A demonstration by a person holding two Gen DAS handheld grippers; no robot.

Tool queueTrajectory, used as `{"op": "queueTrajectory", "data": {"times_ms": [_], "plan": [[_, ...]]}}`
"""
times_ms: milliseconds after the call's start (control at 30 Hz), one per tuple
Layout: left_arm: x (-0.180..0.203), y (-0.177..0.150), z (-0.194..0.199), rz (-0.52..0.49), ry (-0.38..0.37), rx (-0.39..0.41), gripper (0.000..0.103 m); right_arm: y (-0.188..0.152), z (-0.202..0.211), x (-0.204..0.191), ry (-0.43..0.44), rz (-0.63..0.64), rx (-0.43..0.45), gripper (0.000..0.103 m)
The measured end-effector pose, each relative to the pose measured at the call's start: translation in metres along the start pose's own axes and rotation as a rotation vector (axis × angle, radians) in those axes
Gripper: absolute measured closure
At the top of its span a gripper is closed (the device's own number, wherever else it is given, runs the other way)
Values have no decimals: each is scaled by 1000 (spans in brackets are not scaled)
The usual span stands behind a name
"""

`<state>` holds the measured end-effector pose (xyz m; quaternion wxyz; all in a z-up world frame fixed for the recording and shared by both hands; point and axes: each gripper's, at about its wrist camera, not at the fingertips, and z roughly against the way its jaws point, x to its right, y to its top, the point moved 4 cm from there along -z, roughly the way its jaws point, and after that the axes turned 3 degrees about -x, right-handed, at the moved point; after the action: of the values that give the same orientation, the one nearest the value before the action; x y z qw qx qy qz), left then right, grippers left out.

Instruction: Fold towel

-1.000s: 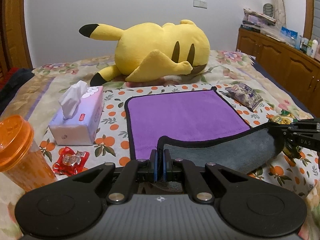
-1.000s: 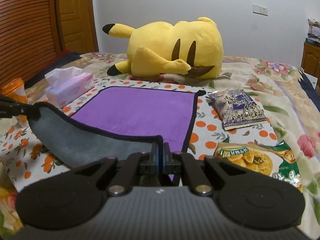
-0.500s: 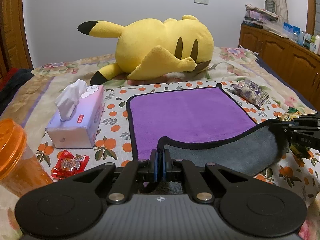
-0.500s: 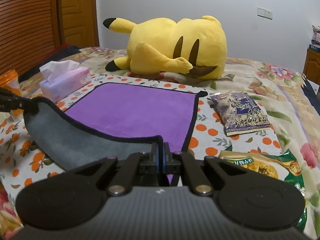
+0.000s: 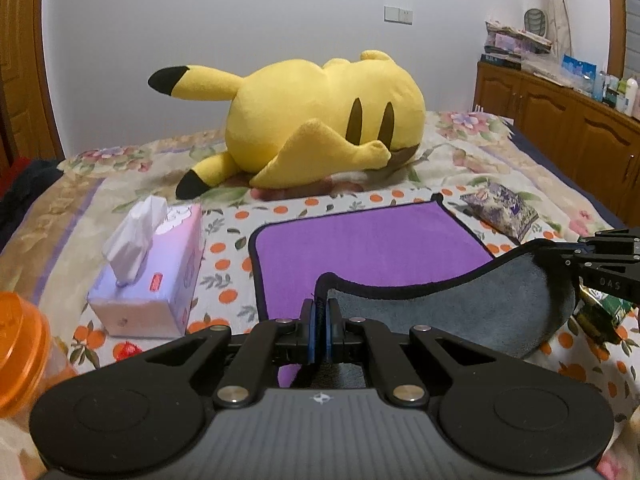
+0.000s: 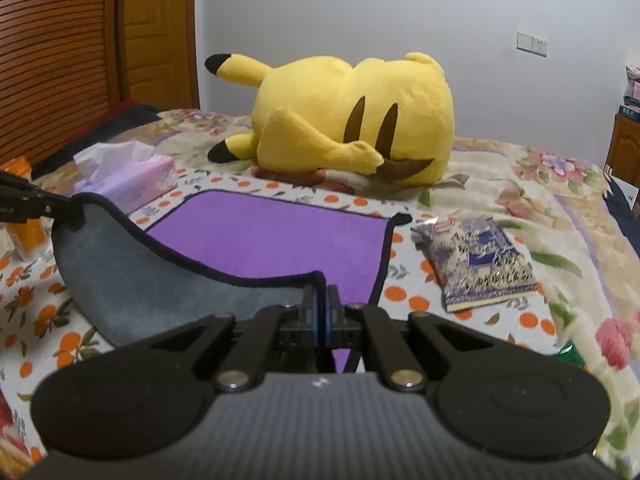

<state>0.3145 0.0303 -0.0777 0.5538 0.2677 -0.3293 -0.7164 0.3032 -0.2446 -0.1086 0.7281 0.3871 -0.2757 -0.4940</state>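
A purple towel [image 5: 372, 240] with a grey underside and black trim lies on the bed, its near edge lifted and curling over so the grey side [image 5: 460, 312] shows. My left gripper [image 5: 319, 312] is shut on the towel's near left corner. My right gripper [image 6: 319, 300] is shut on the near right corner. The towel also shows in the right wrist view [image 6: 272, 236]. Each gripper shows at the edge of the other's view: the right one [image 5: 608, 268] and the left one [image 6: 24, 204].
A big yellow plush [image 5: 320, 128] lies just beyond the towel. A tissue box [image 5: 152, 272] and an orange cup [image 5: 20, 352] stand to the left. Snack bags [image 6: 480, 260] lie to the right. A wooden cabinet [image 5: 560, 120] lines the right wall.
Both grippers have moved forward toward the plush with the near edge held up. More grey underside shows and less purple is uncovered.
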Motion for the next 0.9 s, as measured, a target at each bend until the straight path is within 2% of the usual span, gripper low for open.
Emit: {"op": "queueTrajectory", "data": {"times_ms": [633,900], "plan": [[-12,45,-28,3,52,63,98,48,-31,8,-14,57,33,99],[-21,66,-44,4,75,70,98,72,-50,6,-27,121,38,99]]}}
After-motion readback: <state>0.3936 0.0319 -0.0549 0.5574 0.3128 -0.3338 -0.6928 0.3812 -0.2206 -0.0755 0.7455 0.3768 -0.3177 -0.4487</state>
